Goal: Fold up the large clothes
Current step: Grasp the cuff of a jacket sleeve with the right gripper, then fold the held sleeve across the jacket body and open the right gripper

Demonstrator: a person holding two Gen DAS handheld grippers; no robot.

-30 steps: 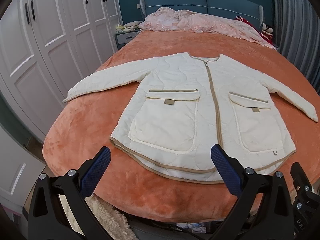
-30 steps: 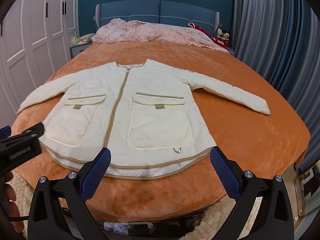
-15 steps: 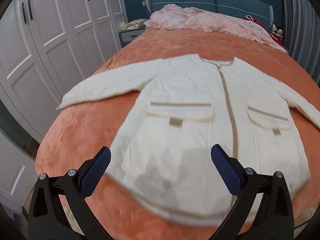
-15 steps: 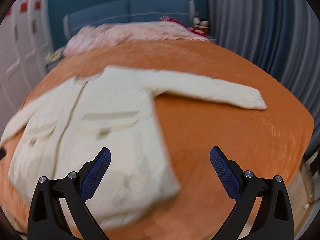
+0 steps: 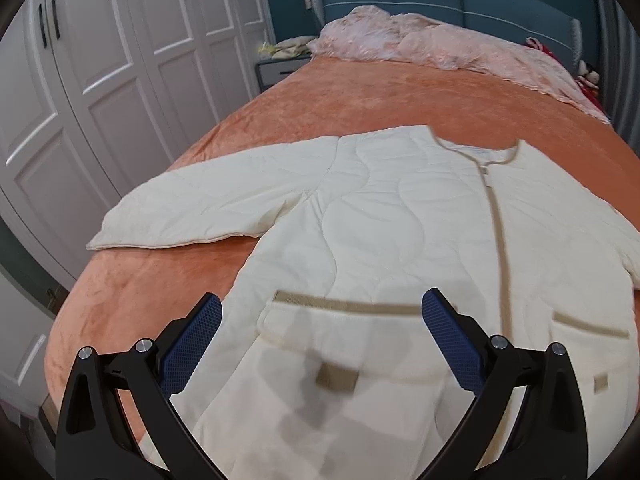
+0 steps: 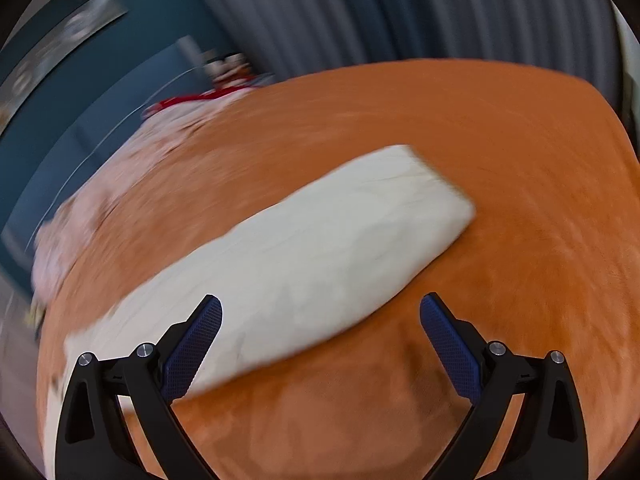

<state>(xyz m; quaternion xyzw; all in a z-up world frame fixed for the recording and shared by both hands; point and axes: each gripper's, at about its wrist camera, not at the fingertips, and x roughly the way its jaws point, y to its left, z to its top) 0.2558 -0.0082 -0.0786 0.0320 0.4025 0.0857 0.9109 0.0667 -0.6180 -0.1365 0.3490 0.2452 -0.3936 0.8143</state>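
The left tongs [image 5: 322,336] stand spread wide with nothing between their blue pads [image 5: 191,346], hovering above the cream quilted jacket [image 5: 384,240]. The jacket lies flat and face up on the bed [image 5: 360,96], zipped along a tan zipper [image 5: 500,248] that runs just past the right-hand pad. Directly between and ahead of the pads sits a flap pocket [image 5: 340,344] with a tan band along its top; its contents cannot be seen. A second pocket [image 5: 588,344] lies beyond the right-hand pad, partly hidden by the finger. The jacket's sleeve [image 5: 208,208] stretches out ahead and to the left of these tongs, flat on the orange bedspread.

The right tongs [image 6: 320,336] are likewise released, holding nothing. This view is smeared by motion. The other sleeve [image 6: 320,248] lies ahead of them, running from behind the left-hand pad [image 6: 191,346] out to its cuff far ahead and to the right; the right-hand pad hangs over bare bedspread [image 6: 520,152].

Far ahead of the left tongs, a rumpled pink quilt [image 5: 432,44] lies heaped against a blue padded headboard [image 5: 460,0]. White panelled wardrobe doors [image 5: 100,60] fill the left side, with a small nightstand [image 5: 276,72] between them and the bed. Grey curtains [image 6: 420,12] hang beyond the bed in the right wrist view.
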